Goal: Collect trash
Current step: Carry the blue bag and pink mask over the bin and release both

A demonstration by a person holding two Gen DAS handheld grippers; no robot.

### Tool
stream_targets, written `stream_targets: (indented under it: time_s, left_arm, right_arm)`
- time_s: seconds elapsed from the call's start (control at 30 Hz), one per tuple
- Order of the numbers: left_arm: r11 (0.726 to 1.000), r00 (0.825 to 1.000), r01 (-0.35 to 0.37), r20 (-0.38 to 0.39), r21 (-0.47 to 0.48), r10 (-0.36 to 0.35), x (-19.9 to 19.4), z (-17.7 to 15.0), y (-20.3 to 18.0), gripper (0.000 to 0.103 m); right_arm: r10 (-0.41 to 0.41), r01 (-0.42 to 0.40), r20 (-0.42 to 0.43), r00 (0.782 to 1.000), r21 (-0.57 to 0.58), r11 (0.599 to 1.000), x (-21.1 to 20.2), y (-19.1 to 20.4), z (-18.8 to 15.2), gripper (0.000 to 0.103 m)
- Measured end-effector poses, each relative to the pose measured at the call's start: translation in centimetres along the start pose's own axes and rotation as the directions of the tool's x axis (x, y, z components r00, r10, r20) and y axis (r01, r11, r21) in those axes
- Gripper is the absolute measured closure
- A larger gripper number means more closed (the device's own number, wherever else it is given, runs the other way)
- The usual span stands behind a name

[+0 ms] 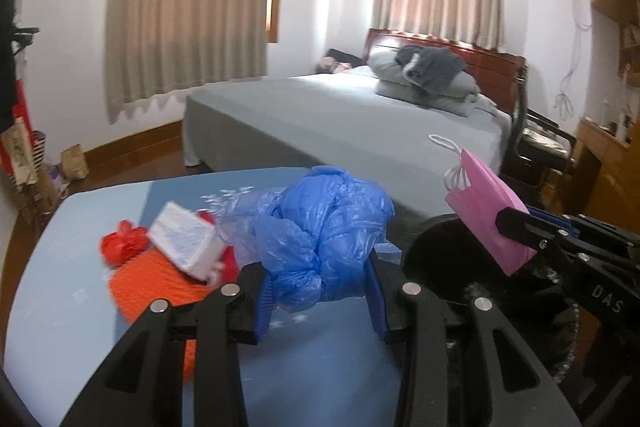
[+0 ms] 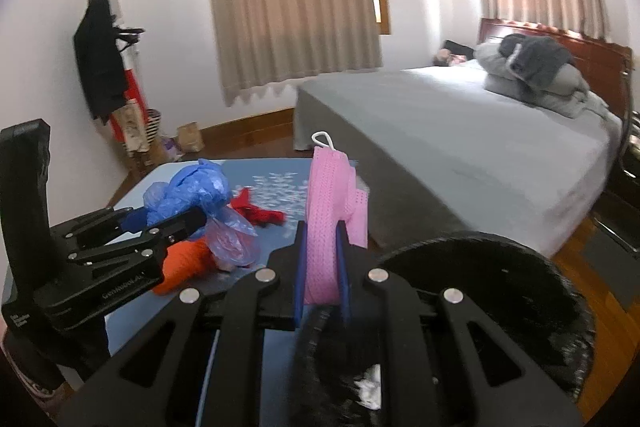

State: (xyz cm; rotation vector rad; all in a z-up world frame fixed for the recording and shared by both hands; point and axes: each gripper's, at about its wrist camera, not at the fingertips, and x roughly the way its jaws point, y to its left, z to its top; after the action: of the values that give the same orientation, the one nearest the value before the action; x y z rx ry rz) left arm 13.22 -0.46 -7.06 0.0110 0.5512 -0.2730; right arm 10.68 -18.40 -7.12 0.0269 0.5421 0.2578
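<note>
My left gripper (image 1: 320, 291) is shut on a crumpled blue plastic bag (image 1: 324, 227), held above the blue table (image 1: 80, 267); part of the bag bulges out past the pads. My right gripper (image 2: 320, 231) is shut on a pink face mask (image 2: 332, 195) that stands upright, its white ear loop on top. Just below and right of it is the rim of a black-lined bin (image 2: 520, 267) with a white scrap (image 2: 370, 387) inside. In the left wrist view the right gripper (image 1: 508, 227) holds the mask (image 1: 484, 211) over the bin (image 1: 440, 255).
On the table lie an orange textured item (image 1: 152, 287), a red bag (image 1: 120, 243) and a white packet (image 1: 184, 239). A grey bed (image 1: 340, 123) stands behind, a chair (image 1: 548, 143) to its right, and a coat rack (image 2: 100, 67) with paper bags at the left wall.
</note>
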Motion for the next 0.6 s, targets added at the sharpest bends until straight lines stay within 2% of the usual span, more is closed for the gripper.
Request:
stream_targets:
  time_s: [0.27,0.6]
  left_arm:
    - [0.994,0.996,0.091,-0.007,0.065,-0.091,1.7,0.0,-5.4,0.064]
    - [0.975,0.982,0.188,-0.041,0.122,-0.184,4.1,-0.6,-11.1,0.064]
  right_arm:
    - [-0.095,0.096,-0.011,0.995,0.058,0.994,-1.7,-4.6,-2.2,0.090]
    - [-0.184,0.187,-0.032,0.982,0.125,0.974,-3.6,-8.9,-4.8,0.090]
